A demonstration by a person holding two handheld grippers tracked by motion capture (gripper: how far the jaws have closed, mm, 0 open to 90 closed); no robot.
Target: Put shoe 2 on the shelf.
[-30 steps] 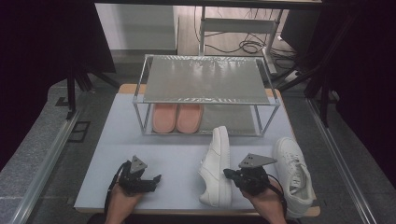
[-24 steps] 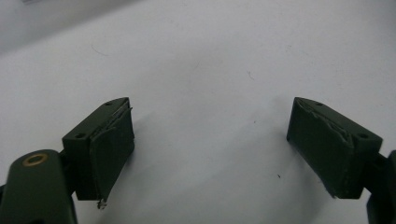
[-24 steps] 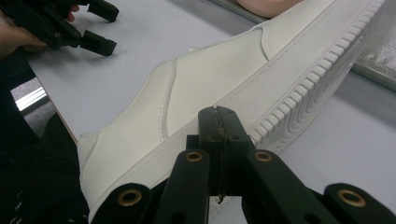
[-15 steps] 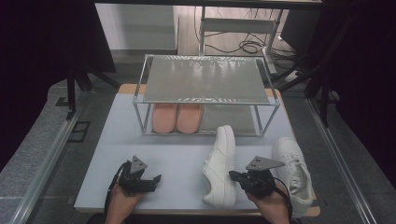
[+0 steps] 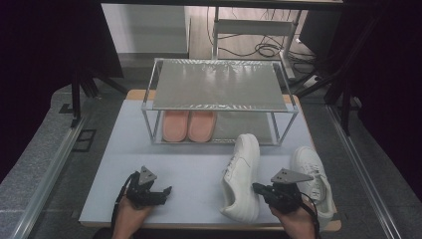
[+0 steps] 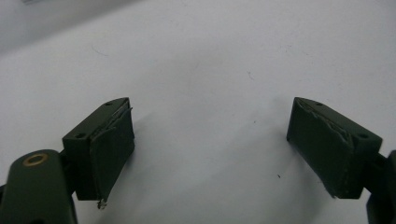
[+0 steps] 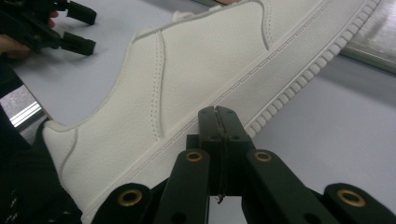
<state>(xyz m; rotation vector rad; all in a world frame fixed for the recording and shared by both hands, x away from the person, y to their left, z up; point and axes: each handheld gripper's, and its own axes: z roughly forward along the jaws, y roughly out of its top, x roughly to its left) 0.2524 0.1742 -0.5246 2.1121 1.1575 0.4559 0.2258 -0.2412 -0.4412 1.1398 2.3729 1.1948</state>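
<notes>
At the near edge of the counter [image 5: 199, 174], toward five o'clock, the right gripper [image 5: 260, 188] has its jaws pressed together with nothing between them, their tips touching the sole edge of the near white sneaker [image 5: 242, 174]. Compared with a second ago, that sneaker has swung: its toe pointed a little to one o'clock, and now it points nearly to twelve, straight at the open front of the rack [image 5: 219, 104]. The right gripper has slid sideways with it, so I judge the closed jaws are being used as a pusher to line the shoe up, not to lift it. That would leave the shoe ready to be slid forward onto the lower shelf.

Toward four o'clock of it, the second white sneaker [image 5: 311, 172] lies apart from the first, beyond the right hand, not yet handled.

At seven o'clock the left gripper [image 5: 164, 191] rests over bare counter, jaws wide apart and empty.

Inside the rack, the lower shelf holds a pair of pink slippers [image 5: 188, 125] side by side in its left half; the right half, directly ahead of the sneaker's toe, is free. Its top shelf carries nothing.
</notes>
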